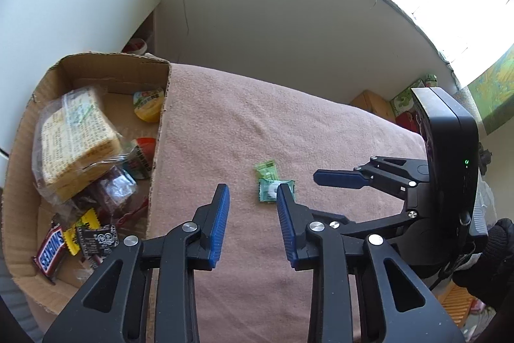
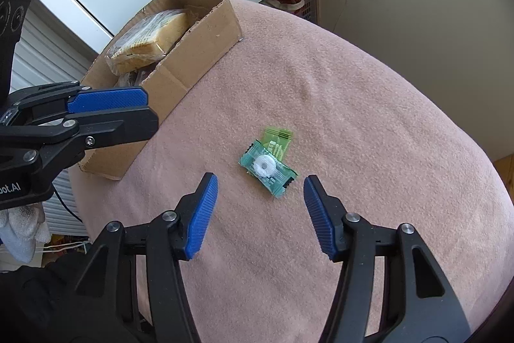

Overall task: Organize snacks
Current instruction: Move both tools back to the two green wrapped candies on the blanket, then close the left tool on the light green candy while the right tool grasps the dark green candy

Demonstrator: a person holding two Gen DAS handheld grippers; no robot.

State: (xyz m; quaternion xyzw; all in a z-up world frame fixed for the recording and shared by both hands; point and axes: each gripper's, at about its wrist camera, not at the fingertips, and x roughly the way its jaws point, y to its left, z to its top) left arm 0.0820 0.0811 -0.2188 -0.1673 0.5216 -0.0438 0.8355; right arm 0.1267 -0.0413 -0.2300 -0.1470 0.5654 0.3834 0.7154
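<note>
Mostly done, by the look of it: the cardboard box [image 1: 96, 150], at left of the left wrist view, already holds a pile of snacks: a bagged wafer block [image 1: 75, 139], a yellow jelly cup [image 1: 148, 105], a red-lidded cup [image 1: 143, 155], dark foil packets [image 1: 112, 188], a Snickers bar [image 1: 49, 253], a small yellow wrapper [image 1: 85, 225] and a black packet [image 1: 96, 241]. What's left on the pink blanket [image 1: 305, 124] is two small candies lying centre frame, touching and partly overlapping: a teal-wrapped ring mint [image 2: 266, 167] and a lighter green wrapper [image 2: 277, 139] partly tucked under it at the upper side. No other loose snacks show on the blanket in either view. The right gripper [image 2: 260, 217] hangs just short of the teal mint at lower centre of its own view, jaws parted with nothing between them, pads not touching the wrapper, so released. The left gripper [image 1: 253, 224] is empty too, jaws apart with bare blanket between; its right finger [image 1: 286, 214] overlaps the edge of the teal mint in its view, contact unclear. In the right wrist view the left gripper sits at mid left, in front of the box wall. Judgement: two candies to box, then finished, unless more lies out of frame. Box is well apart from the candies, toward upper left in the right wrist view.
</note>
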